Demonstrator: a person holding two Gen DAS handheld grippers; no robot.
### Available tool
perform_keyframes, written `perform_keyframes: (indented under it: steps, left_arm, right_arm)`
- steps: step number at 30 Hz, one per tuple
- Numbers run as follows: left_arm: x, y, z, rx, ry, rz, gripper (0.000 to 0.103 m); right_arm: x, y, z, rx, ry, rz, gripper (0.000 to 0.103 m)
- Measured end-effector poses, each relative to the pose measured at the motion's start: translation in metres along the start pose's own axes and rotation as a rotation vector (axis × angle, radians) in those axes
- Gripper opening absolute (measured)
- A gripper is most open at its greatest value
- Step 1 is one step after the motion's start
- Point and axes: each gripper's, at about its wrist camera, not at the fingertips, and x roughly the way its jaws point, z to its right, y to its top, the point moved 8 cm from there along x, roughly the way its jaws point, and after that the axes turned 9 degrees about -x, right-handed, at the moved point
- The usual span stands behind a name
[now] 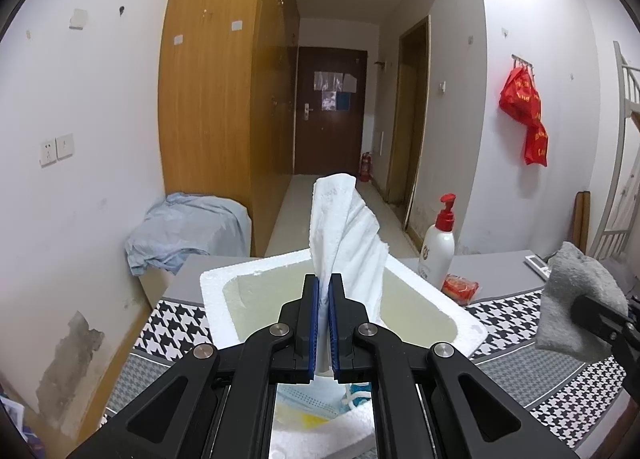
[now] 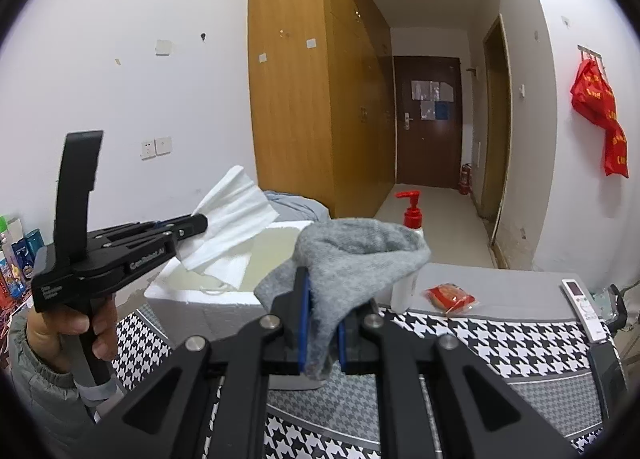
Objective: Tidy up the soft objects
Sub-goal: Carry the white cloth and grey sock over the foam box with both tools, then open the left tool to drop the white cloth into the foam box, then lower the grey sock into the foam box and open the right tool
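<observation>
A: While the left black two-finger gripper [image 1: 324,287] hangs over the white foam box [image 1: 212,299], how do its jaws stand?

B: Pressed together on a white crumpled paper towel [image 1: 344,227]. The blue pads [image 1: 314,319] pinch its lower part, and the sheet rises past the fingertips, long axis roughly upright in the left wrist view, fanning a little to the right at the top. In the right wrist view the same towel [image 2: 232,215] points away from the fingertips, up and to the right, above the box's open cavity [image 2: 264,247].

A: Who carries it?

B: A hand [image 2: 68,335] in a grey-green sleeve grips the handle below.

A: And the right black gripper [image 2: 322,299]?

B: Its jaws are nearly closed, clamped on a grey fuzzy cloth [image 2: 352,255]. The cloth bunches above the pads and droops over to the right; a tail hangs down between the fingers. It sits above the black-and-white houndstooth cover [image 2: 500,339], just right of the box.

A: Anything beyond?

B: A white pump bottle with a red top [image 1: 438,243], then a small red packet [image 1: 460,287], on the grey tabletop.
</observation>
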Motion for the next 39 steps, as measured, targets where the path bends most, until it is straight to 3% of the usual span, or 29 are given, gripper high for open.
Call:
perform_keyframes:
  steps: [9, 11, 12, 13, 16, 20, 31, 39]
  left_arm:
    - [0.02, -0.005, -0.002, 0.011, 0.005, -0.059, 0.01]
    - [0.018, -0.005, -0.003, 0.006, 0.003, -0.058, 0.036]
    - [0.016, -0.004, -0.004, 0.0, 0.002, -0.051, 0.064]
    - [0.012, -0.002, -0.006, -0.008, 0.001, -0.037, 0.082]
    - [0.003, 0.002, -0.01, -0.015, 0.006, 0.003, 0.094]
    - [-0.009, 0.004, -0.012, -0.006, -0.002, 0.036, 0.102]
    - [-0.035, 0.005, -0.059, -0.021, 0.094, 0.09, 0.102]
    - [-0.053, 0.002, -0.097, -0.056, 0.178, 0.11, 0.102]
  right_arm:
    - [0.005, 0.002, -0.002, -0.002, -0.022, -0.022, 0.014]
    - [0.006, 0.003, -0.001, 0.001, -0.029, -0.027, 0.014]
    - [0.007, 0.003, -0.001, 0.001, -0.032, -0.028, 0.014]
    - [0.008, 0.004, -0.001, 0.002, -0.035, -0.029, 0.014]
    - [0.01, 0.006, -0.003, 0.0, -0.04, -0.032, 0.014]
    - [0.015, 0.007, -0.005, 0.0, -0.049, -0.038, 0.014]
    - [0.032, 0.017, -0.025, -0.032, -0.039, -0.05, 0.014]
    - [0.049, 0.029, -0.052, -0.065, 0.023, -0.057, 0.014]
